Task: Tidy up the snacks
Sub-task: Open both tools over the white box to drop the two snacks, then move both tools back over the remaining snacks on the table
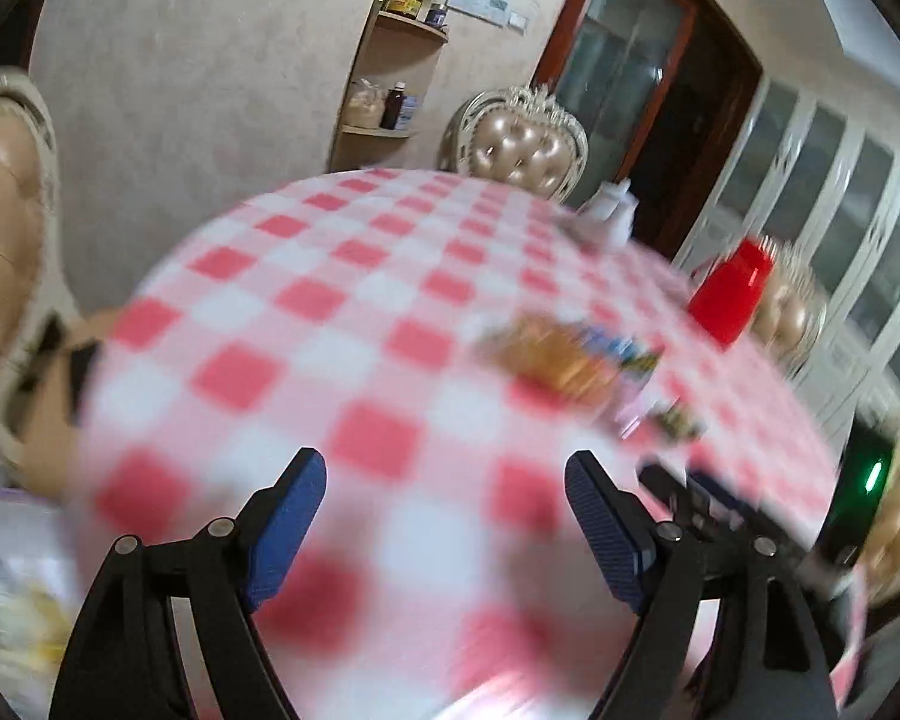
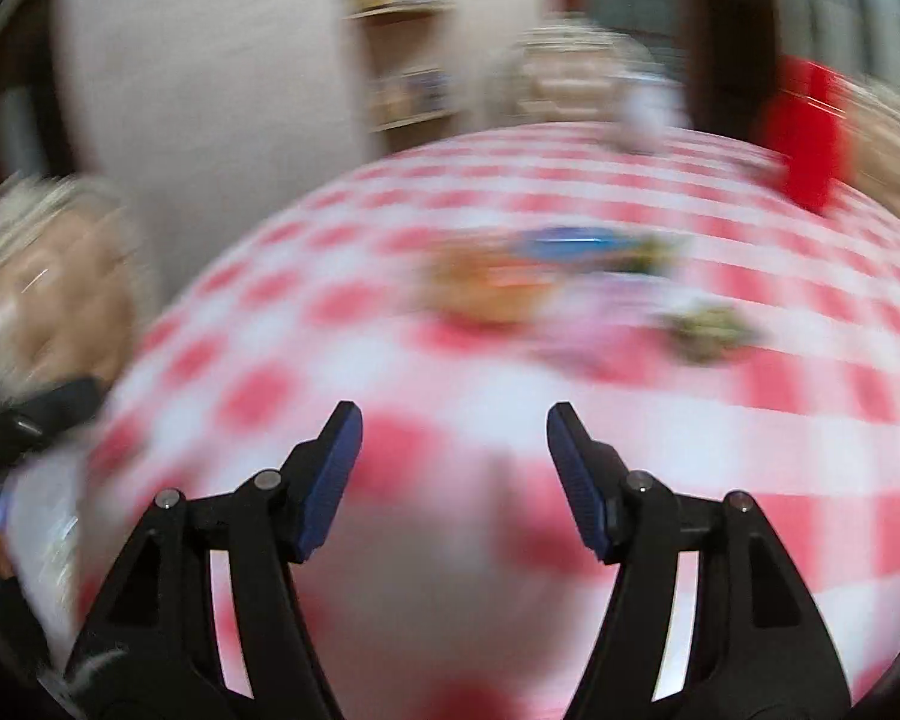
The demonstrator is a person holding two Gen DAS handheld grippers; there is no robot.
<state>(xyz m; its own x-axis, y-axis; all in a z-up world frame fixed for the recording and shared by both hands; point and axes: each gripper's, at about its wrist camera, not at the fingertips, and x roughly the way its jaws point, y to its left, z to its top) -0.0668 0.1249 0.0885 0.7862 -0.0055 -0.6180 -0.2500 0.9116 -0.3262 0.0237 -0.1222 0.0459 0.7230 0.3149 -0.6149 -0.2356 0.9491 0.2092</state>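
Observation:
Both views are motion-blurred. Several snack packets (image 1: 576,360) lie in a loose pile on the red and white checked tablecloth (image 1: 342,300), ahead and right of my left gripper (image 1: 445,483). It is open and empty above the cloth. In the right wrist view the same pile (image 2: 546,282) lies ahead, with an orange packet (image 2: 480,282), a blue one (image 2: 570,240) and a green one (image 2: 708,324). My right gripper (image 2: 453,426) is open and empty, short of the pile. The right gripper's body (image 1: 726,510) shows at the left view's right edge.
A red cup (image 1: 729,291) stands at the table's far right, also in the right wrist view (image 2: 807,132). A white teapot-like object (image 1: 609,207) sits at the far edge. Padded chairs (image 1: 522,144) surround the table. A plastic bag (image 1: 12,588) lies at lower left.

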